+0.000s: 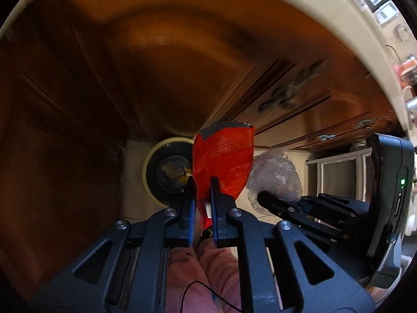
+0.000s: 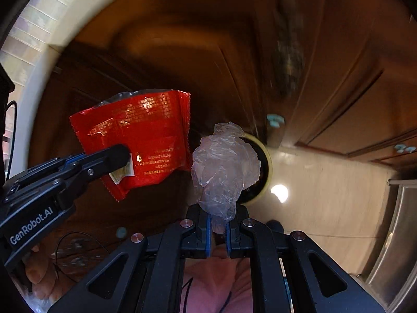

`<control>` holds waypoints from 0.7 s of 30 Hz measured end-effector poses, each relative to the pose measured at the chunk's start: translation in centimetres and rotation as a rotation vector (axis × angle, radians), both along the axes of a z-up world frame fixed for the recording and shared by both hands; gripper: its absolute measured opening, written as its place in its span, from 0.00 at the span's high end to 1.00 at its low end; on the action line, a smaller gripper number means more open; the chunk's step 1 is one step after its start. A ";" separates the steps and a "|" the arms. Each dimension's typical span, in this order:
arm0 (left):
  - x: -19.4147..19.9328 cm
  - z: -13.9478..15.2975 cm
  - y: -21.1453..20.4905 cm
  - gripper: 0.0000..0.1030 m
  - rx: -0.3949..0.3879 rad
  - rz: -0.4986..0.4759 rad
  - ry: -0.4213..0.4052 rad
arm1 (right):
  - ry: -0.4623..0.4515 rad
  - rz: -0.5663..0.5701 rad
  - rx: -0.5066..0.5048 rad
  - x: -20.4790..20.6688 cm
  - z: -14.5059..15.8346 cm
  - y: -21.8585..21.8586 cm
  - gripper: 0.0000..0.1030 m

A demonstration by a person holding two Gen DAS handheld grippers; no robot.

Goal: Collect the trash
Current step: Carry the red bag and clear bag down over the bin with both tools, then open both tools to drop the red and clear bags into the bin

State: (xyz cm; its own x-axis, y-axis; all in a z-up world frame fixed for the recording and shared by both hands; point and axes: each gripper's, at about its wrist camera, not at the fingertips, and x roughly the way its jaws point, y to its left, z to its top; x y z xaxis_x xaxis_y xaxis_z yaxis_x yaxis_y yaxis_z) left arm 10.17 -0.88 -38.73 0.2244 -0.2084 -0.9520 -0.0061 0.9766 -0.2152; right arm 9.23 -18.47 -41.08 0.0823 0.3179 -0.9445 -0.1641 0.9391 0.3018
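Note:
My left gripper [image 1: 203, 182] is shut on a red foil snack wrapper [image 1: 224, 159], which stands up between its blue pads. The same wrapper [image 2: 140, 140] shows at the left of the right wrist view, pinched by the left gripper [image 2: 125, 156]. My right gripper [image 2: 218, 217] is shut on a crumpled clear plastic bag [image 2: 224, 167]; that bag [image 1: 276, 174] and the right gripper [image 1: 263, 198] appear at the right of the left wrist view. Below both, on the floor, stands a round bin with a pale yellow rim [image 1: 151, 161] and dark liner, partly hidden behind the bag [image 2: 267, 167].
Brown wooden cabinet doors [image 1: 156, 65] fill the background, blurred. A pale tiled floor [image 2: 325, 187] lies around the bin. A stainless appliance front [image 2: 396, 234] stands at the right. A person's pink-clad legs [image 1: 203, 281] are under the grippers.

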 end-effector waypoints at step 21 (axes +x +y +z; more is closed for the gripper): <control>0.5 -24.0 0.1 0.93 0.055 0.085 0.102 | 0.081 0.009 -0.020 3.7 -22.3 0.2 0.93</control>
